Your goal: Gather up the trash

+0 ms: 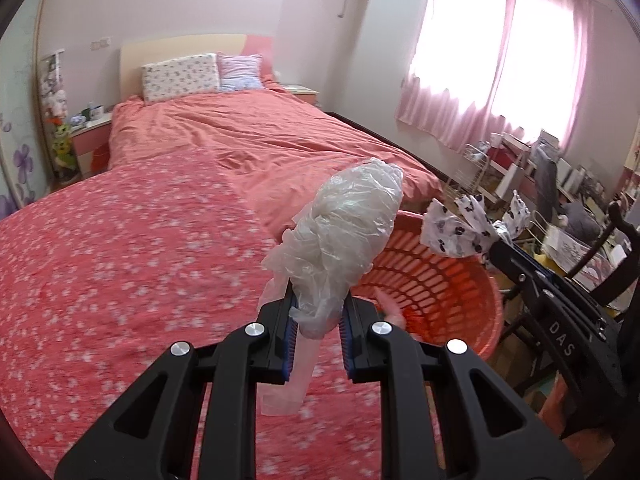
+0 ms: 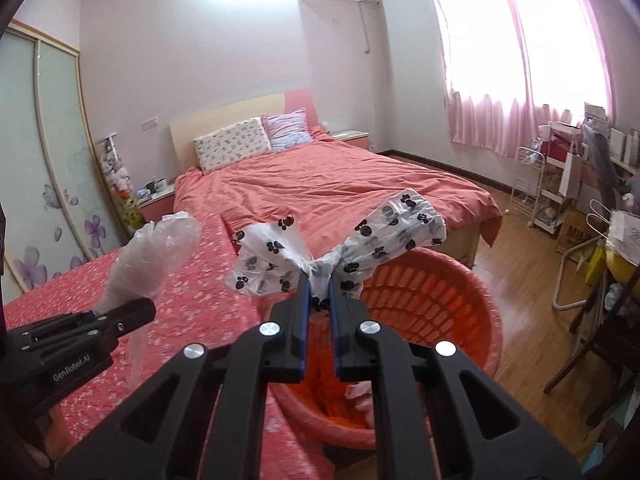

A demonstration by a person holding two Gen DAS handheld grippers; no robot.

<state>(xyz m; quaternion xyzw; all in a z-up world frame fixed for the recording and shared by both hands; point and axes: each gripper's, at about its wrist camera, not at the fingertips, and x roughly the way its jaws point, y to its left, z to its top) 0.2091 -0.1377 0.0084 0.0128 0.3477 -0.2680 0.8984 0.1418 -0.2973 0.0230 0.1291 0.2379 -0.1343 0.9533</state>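
Note:
My left gripper (image 1: 318, 304) is shut on a crumpled clear plastic bag (image 1: 348, 224) and holds it up at the left rim of the orange laundry basket (image 1: 452, 280). My right gripper (image 2: 319, 280) is shut on a white bag with black paw prints (image 2: 344, 248) and holds it over the basket (image 2: 440, 300). The paw-print bag also shows in the left wrist view (image 1: 464, 228), at the basket's far rim. The clear bag also shows in the right wrist view (image 2: 156, 256), over the bedspread. Pale pink plastic (image 1: 394, 310) lies inside the basket.
A bed with a coral floral cover (image 1: 140, 260) lies to the left of the basket. A dark wooden chair (image 2: 592, 344) and cluttered shelves (image 2: 560, 184) stand to the right. The wooden floor (image 2: 516, 264) runs beside the bed.

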